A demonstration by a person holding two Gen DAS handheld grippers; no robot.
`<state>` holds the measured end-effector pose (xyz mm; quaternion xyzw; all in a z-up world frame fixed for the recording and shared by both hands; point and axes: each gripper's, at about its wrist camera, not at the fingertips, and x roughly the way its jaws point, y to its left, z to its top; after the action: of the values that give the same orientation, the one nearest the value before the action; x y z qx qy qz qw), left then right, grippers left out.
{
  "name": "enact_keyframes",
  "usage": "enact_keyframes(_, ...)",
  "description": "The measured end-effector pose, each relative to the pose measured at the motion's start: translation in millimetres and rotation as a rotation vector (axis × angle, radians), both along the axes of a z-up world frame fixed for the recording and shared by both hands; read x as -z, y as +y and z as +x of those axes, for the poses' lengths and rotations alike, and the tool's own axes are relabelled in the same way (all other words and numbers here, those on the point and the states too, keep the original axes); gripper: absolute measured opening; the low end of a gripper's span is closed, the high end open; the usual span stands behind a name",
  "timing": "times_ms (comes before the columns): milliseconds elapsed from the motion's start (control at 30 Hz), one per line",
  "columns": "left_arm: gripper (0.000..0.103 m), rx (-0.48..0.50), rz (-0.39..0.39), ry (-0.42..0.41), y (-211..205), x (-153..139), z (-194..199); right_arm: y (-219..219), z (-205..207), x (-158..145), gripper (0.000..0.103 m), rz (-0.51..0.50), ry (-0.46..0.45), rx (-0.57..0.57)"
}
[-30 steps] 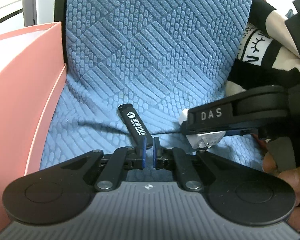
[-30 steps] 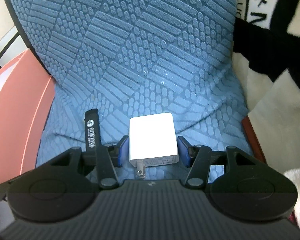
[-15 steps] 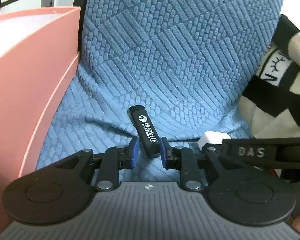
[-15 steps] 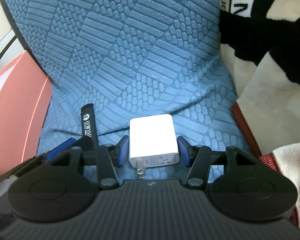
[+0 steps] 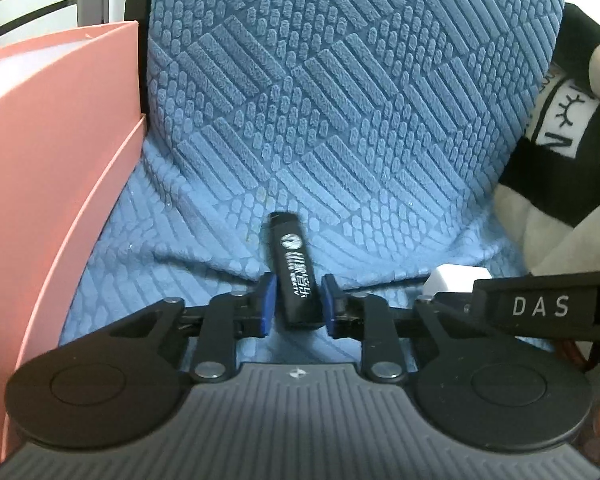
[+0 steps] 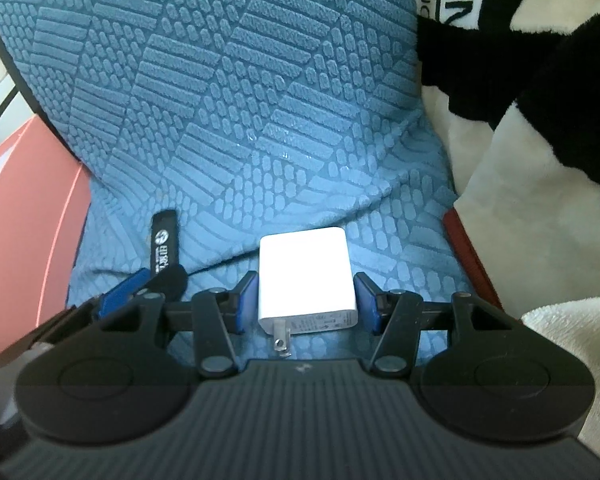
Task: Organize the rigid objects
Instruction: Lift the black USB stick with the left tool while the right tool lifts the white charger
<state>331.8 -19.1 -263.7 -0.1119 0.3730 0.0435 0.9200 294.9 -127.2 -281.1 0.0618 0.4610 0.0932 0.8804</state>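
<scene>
Beside the pink box [image 5: 40, 168], contents hidden, black lighter [image 5: 294, 272] lies.

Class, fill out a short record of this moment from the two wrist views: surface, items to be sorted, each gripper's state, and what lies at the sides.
surface: blue quilted cushion
item 1: black lighter with white print, lying between the open fingers of the left gripper, small gaps showing
item 2: white charger plug, prongs toward the camera, between the open fingers of the right gripper, not yet clamped
left side: pink box
right side: black-and-cream blanket
</scene>
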Motion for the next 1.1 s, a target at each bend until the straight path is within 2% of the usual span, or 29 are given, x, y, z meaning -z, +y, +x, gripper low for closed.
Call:
enact_keyframes(233,0.025,0.046,-0.021,0.025,6,-6,-15,3,-6,-3,0.055,-0.011,-0.002,-0.008)
enact_keyframes(600,0.025,0.104,-0.051,0.051,17,-22,-67,8,-44,-11,0.055,-0.013,0.008,-0.020)
enact_keyframes(633,0.024,0.109,-0.047,0.049,17,-23,-73,9,-49,-11,0.055,-0.014,0.007,-0.021)
enact_keyframes(667,0.015,0.112,-0.044,0.047,17,-25,-78,9,-54,-12,0.055,-0.015,0.006,-0.022)
enact_keyframes(700,0.011,0.116,-0.045,0.050,18,-25,-83,9,-59,-13,0.055,-0.015,0.004,-0.022)
enact_keyframes(900,0.010,0.126,-0.088,0.073,23,-28,-119,2,-90,-15,0.054,-0.005,0.004,-0.004)
enact_keyframes(1100,0.010,0.137,-0.096,0.066,21,-29,-139,1,-115,-16,0.054,0.017,0.002,0.003)
